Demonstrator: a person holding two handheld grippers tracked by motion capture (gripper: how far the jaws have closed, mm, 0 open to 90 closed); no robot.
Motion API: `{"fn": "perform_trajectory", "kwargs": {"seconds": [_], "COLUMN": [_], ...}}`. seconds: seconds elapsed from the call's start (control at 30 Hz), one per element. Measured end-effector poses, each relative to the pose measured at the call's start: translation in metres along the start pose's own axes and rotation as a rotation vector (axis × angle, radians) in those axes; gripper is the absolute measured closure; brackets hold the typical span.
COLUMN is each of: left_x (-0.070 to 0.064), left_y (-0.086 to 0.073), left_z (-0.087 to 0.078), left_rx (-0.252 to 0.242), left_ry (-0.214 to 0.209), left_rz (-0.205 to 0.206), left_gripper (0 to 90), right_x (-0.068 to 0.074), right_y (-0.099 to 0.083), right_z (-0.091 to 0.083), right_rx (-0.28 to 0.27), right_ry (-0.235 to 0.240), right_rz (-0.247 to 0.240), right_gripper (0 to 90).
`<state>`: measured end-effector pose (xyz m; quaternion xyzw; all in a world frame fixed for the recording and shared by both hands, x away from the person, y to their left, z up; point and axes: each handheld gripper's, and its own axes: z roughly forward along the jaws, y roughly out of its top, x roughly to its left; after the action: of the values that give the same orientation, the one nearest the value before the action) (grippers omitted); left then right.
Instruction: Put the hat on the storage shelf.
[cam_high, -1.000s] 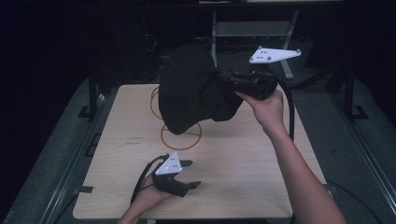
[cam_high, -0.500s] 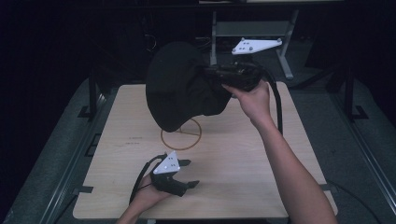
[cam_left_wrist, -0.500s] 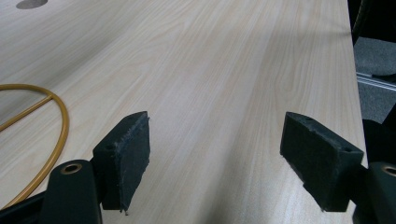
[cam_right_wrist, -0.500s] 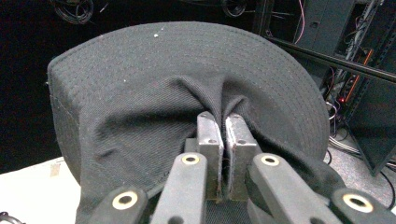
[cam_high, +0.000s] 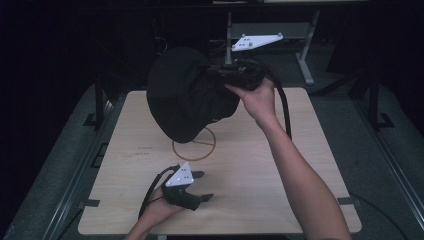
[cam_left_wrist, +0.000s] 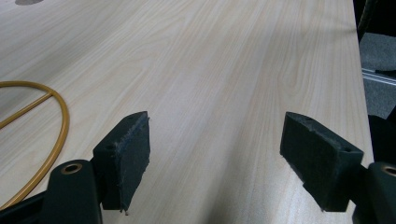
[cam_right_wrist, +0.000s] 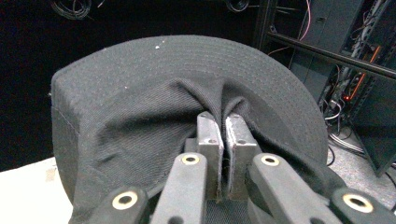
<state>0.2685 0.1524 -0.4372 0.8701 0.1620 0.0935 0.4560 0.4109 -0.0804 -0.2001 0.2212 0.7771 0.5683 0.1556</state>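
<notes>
A black cap (cam_high: 187, 95) hangs in the air over the far half of the wooden table (cam_high: 280, 165). My right gripper (cam_high: 220, 72) is shut on its fabric. In the right gripper view the two pads (cam_right_wrist: 210, 135) pinch a fold of the cap (cam_right_wrist: 154, 88), whose stitched brim curves above them. My left gripper (cam_high: 201, 186) rests low near the table's front edge, open with nothing between its fingers (cam_left_wrist: 128, 158). Its far pad (cam_left_wrist: 317, 156) stands wide apart over bare wood.
An orange ring with a line across it (cam_high: 195, 144) is marked on the table under the cap; its arc (cam_left_wrist: 58, 121) shows left of the left gripper. A metal stand (cam_high: 305, 50) and dark racks with cables (cam_right_wrist: 355, 60) lie beyond the table's far edge.
My right gripper has lifted the cap higher and carried it left, toward the table's far side. The left gripper has stayed put.
</notes>
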Motion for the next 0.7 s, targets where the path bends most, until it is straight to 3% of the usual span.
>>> {"fn": "perform_trajectory", "kwargs": {"seconds": [0.33, 0.7], "left_x": [0.002, 0.001], "left_y": [0.000, 0.000], "left_z": [0.000, 0.001], "left_rx": [0.000, -0.001], "left_ry": [-0.006, -0.012], "left_rz": [0.016, 0.002], "left_gripper": [23.7, 23.8], "right_x": [0.002, 0.000], "right_y": [0.010, 0.017], "right_z": [0.025, 0.046], "right_rx": [0.022, 0.041], "right_ry": [0.013, 0.013], "right_rz": [0.009, 0.016], "right_gripper": [86.4, 86.4]}}
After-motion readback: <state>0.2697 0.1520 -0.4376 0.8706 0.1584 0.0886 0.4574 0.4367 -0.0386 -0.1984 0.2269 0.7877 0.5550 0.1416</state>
